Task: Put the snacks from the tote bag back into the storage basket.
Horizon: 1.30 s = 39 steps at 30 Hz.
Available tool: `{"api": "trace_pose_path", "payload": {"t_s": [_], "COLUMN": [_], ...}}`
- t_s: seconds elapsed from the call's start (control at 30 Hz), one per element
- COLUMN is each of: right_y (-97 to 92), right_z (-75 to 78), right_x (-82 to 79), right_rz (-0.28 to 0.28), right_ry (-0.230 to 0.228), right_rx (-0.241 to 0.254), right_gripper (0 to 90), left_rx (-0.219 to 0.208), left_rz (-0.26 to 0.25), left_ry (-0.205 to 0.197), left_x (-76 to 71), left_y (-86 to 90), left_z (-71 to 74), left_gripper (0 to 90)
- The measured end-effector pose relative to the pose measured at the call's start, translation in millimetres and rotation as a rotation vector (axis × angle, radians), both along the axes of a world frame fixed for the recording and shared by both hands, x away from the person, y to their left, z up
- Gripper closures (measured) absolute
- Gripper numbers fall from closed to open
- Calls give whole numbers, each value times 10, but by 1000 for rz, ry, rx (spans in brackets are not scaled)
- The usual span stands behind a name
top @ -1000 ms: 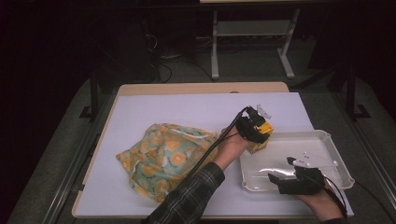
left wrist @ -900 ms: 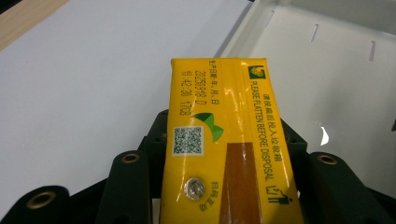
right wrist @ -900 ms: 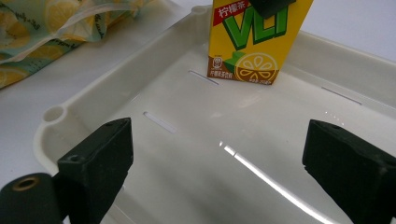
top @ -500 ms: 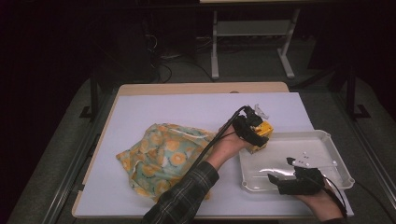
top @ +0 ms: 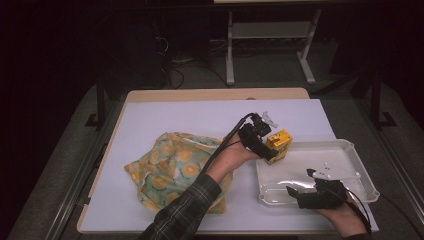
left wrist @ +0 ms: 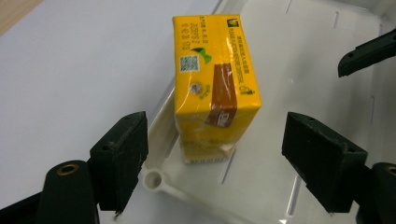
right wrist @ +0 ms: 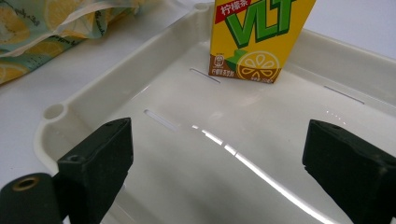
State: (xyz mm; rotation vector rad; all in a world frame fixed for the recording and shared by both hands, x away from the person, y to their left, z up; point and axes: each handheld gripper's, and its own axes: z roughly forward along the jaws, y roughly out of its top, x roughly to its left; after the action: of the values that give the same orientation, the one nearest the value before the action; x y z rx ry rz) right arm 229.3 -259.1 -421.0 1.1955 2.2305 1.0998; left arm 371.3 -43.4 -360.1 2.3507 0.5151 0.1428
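The yellow carton [left wrist: 212, 88] is standing in the tray's [left wrist: 280, 196] corner, between the left gripper's [left wrist: 233, 161] just-opening fingers [left wrist: 122, 154], untouched; right gripper [right wrist: 224, 172] is gaping empty.

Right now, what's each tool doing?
Left tool: open, jaws just opening, clear of the yellow drink carton.
Right tool: open, empty, over the tray.

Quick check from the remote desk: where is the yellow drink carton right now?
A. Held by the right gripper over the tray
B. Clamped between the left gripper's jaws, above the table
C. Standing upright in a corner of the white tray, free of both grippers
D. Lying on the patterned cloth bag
C: the yellow drink carton stands upright in a corner of the white tray, and the left gripper, whose jaws have just been opening, stands clear on either side of it.
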Motion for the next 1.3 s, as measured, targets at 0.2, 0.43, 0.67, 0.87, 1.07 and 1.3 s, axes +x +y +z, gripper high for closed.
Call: {"api": "trace_pose_path", "payload": {"t_s": [0.2, 0.43, 0.67, 0.87, 1.07, 1.3], "right_y": [-3, -1, 6, 18, 26, 38], "right_z": [-4, -7, -9, -4, -1, 1], "right_x": [6, 7, 7, 11, 22, 55], "right_rz": [1, -1, 1, 1, -2, -7], "right_ry": [-2, 0, 5, 14, 14, 19], "right_rx": [-4, -5, -7, -15, -21, -31], "right_gripper": [81, 82, 82, 83, 83, 83], "left_rx": [44, 42, 49, 34, 7, -20], "left_rz": [-20, -15, -3, 25, 57, 100], "left_ry": [7, 3, -4, -16, -21, -28], "left_x": [-45, -127, -217, -314, -389, -473], "left_y": [214, 442, 655, 955, 1277, 1674], "left_z": [16, 39, 58, 96, 96, 68], "left_gripper": [184, 154, 141, 144, 146, 148]}}
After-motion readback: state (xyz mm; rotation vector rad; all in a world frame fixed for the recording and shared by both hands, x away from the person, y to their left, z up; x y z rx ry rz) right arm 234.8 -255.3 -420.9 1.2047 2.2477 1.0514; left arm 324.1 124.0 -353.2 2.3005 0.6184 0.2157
